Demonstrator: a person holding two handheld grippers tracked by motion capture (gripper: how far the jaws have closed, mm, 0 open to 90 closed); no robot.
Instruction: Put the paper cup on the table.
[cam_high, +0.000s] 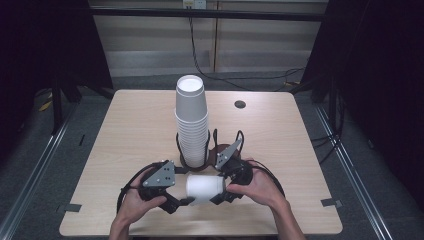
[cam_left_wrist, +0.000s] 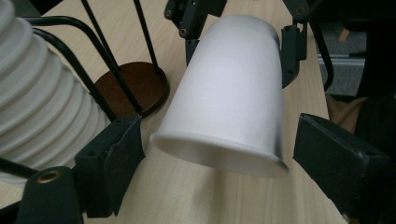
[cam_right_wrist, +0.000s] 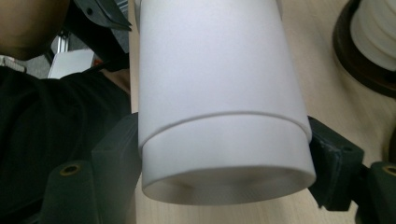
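Note:
A white paper cup (cam_high: 204, 188) lies on its side near the table's front edge, between both grippers. My right gripper (cam_high: 221, 185) is shut on its narrow bottom end; in the right gripper view the pads (cam_right_wrist: 116, 154) press both sides of the cup (cam_right_wrist: 219, 93). My left gripper (cam_high: 187, 186) stands open around the wide rim end. In the left gripper view the cup (cam_left_wrist: 233, 93) sits between the jaws, with small gaps beside the pads (cam_left_wrist: 126, 144). The right gripper (cam_left_wrist: 239, 46) grips the far end there.
A tall stack of white cups (cam_high: 191, 120) stands in a black wire holder with a brown round base (cam_left_wrist: 135, 86), just behind the grippers. A dark round hole (cam_high: 240, 104) sits in the wooden table (cam_high: 125, 130) at the back right. Cables lie on the floor beyond.

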